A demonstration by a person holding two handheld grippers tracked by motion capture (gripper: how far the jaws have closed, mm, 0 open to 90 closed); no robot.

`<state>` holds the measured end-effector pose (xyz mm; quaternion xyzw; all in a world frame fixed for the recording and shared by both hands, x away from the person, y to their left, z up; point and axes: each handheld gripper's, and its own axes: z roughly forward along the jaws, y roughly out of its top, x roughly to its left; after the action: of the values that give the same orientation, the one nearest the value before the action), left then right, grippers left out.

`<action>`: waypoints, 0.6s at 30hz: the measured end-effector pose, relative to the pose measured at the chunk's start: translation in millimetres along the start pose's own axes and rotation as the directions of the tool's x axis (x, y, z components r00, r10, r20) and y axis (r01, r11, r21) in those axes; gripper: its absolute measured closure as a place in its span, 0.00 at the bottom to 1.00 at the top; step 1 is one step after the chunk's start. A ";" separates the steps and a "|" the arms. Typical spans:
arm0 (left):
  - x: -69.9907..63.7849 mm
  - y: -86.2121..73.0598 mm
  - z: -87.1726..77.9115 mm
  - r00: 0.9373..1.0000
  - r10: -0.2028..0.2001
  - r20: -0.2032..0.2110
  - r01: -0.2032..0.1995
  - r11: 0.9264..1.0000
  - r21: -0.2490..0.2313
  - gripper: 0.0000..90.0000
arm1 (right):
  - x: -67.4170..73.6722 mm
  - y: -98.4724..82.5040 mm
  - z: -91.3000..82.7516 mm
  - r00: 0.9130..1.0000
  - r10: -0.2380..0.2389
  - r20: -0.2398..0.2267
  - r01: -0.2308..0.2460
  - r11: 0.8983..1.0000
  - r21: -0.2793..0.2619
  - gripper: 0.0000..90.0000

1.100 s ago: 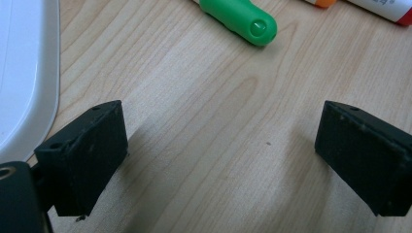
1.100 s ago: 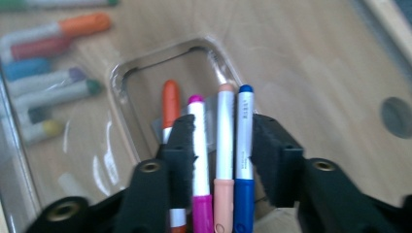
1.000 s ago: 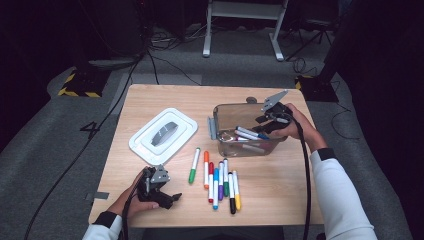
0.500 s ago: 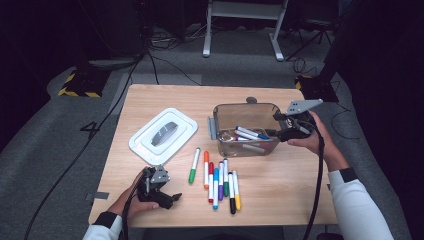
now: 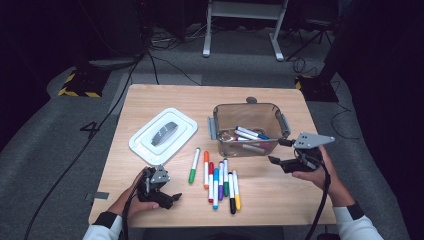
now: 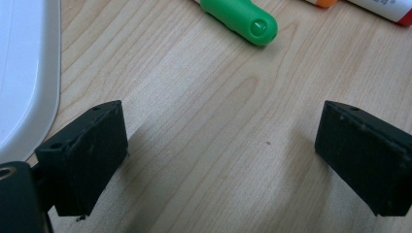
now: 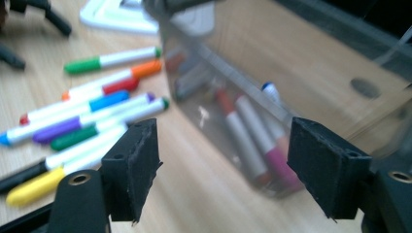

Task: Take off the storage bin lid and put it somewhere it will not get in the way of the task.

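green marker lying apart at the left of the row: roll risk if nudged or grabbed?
The green-capped white round marker looks like a smooth cylinder lying flat on the bare wooden table, so a sideways nudge would probably roll it. It seems rigid, light plastic; the smooth barrel may slip unless gripped across its middle.

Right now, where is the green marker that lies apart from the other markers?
In the high view the green marker lies on the table left of the marker row, between the white lid and the clear bin.
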<state>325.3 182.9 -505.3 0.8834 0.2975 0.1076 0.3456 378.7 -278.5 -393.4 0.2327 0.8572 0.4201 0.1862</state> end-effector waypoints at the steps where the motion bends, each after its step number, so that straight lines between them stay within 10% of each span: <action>1: 0.0 0.0 0.0 1.000 0.000 0.000 0.000 1.000 0.000 0.06 | 4.1 -4.2 1.8 1.000 0.004 0.000 -0.004 1.000 0.008 0.32; 18: 0.0 0.0 0.0 1.000 0.000 0.000 0.000 1.000 0.000 0.06 | 96.4 -45.5 55.6 0.977 -0.004 -0.213 0.029 0.993 0.112 0.31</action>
<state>325.3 182.9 -505.3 0.8835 0.2975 0.1074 0.3457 317.0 -214.3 -474.2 0.1896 0.8967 0.3913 0.0832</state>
